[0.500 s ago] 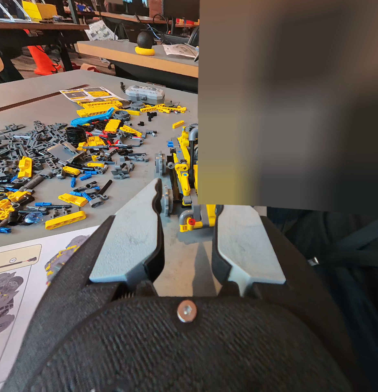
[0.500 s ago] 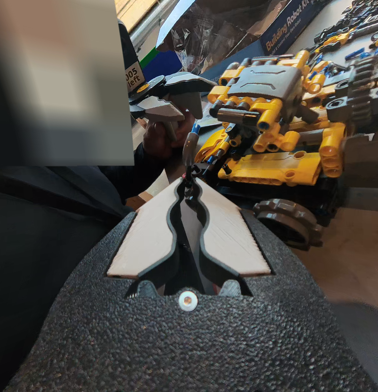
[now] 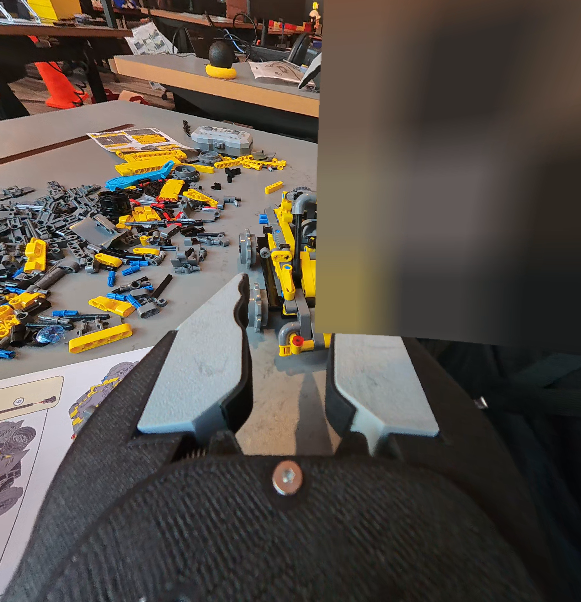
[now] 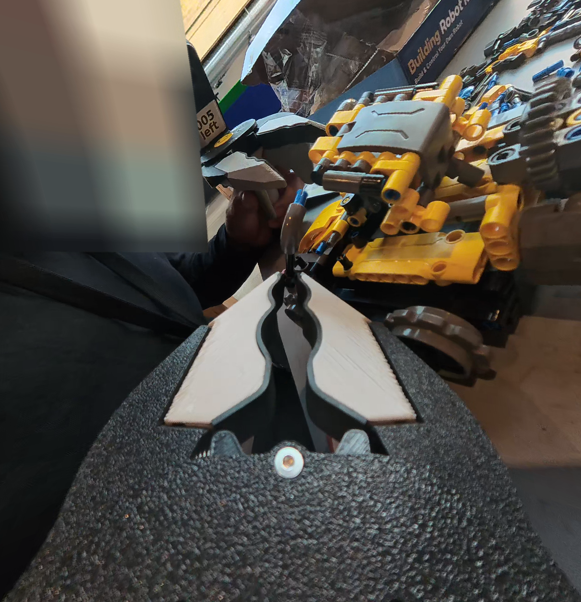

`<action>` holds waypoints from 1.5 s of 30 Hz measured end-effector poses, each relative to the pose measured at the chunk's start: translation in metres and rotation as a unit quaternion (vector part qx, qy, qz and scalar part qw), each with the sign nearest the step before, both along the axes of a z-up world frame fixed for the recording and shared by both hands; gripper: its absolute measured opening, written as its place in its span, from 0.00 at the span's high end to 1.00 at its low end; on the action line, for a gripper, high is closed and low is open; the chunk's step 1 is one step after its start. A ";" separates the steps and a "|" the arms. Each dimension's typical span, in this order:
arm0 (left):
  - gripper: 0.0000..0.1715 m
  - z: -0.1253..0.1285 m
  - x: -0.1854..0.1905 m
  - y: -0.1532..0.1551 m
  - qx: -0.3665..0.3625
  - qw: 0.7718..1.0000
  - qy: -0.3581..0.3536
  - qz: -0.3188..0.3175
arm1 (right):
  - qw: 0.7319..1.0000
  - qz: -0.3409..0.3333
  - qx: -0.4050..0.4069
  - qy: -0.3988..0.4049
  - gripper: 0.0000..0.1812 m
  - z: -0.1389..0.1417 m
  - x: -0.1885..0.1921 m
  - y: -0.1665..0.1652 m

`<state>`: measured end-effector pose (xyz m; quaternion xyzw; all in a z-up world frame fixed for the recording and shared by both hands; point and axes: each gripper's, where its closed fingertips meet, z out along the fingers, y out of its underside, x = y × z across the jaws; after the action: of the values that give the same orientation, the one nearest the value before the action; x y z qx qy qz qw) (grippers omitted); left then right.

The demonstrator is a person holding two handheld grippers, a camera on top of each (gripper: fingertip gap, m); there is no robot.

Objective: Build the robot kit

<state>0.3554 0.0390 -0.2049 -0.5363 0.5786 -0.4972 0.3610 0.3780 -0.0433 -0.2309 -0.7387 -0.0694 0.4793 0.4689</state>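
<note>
right gripper [image 4: 290,277] pinches a thin black rod [image 4: 290,260] mid-frame, its grey tip aimed at the yellow model [image 4: 413,208] alongside. left gripper [image 3: 284,312] spread, empty, near the model [image 3: 289,270], parts [image 3: 87,244] at left.

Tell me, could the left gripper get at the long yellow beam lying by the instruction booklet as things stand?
Probably yes. The left gripper is open and holds nothing, and the yellow beam lies flat on the table off to its left, with bare surface between them. Only small loose parts sit close behind the beam.
</note>
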 end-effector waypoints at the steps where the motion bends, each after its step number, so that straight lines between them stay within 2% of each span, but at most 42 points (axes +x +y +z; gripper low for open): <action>1: 0.73 0.000 0.000 0.000 -0.001 1.000 0.002 0.000 | 1.000 0.000 0.000 0.000 0.96 0.000 0.000 0.000; 13: 0.74 -0.007 0.003 -0.004 0.017 1.000 0.021 -0.004 | 1.000 -0.013 -0.004 0.000 0.96 -0.001 0.003 0.002; 18: 0.74 -0.007 0.003 -0.004 0.012 1.000 0.022 -0.006 | 0.999 -0.040 -0.002 0.008 0.96 0.001 0.009 0.007; 22: 0.73 -0.008 0.003 -0.003 0.023 0.999 0.023 0.001 | 0.995 -0.090 0.008 0.047 0.96 0.011 0.022 0.012; 25: 0.73 -0.010 0.004 -0.004 0.039 0.999 0.027 0.006 | 0.993 -0.096 0.009 0.065 0.96 0.015 0.019 0.012; 33: 0.70 -0.019 0.008 -0.005 0.094 0.994 0.051 0.024 | 0.992 -0.128 0.015 0.019 0.96 0.014 0.013 0.014; 45: 0.70 -0.020 0.009 -0.003 0.094 0.993 0.054 0.043 | 0.992 -0.127 0.014 -0.011 0.96 0.007 0.004 0.013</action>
<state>0.3647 0.0359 -0.2248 -0.5505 0.6177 -0.3951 0.3992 0.3825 -0.0298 -0.2244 -0.7401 0.0132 0.4070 0.5351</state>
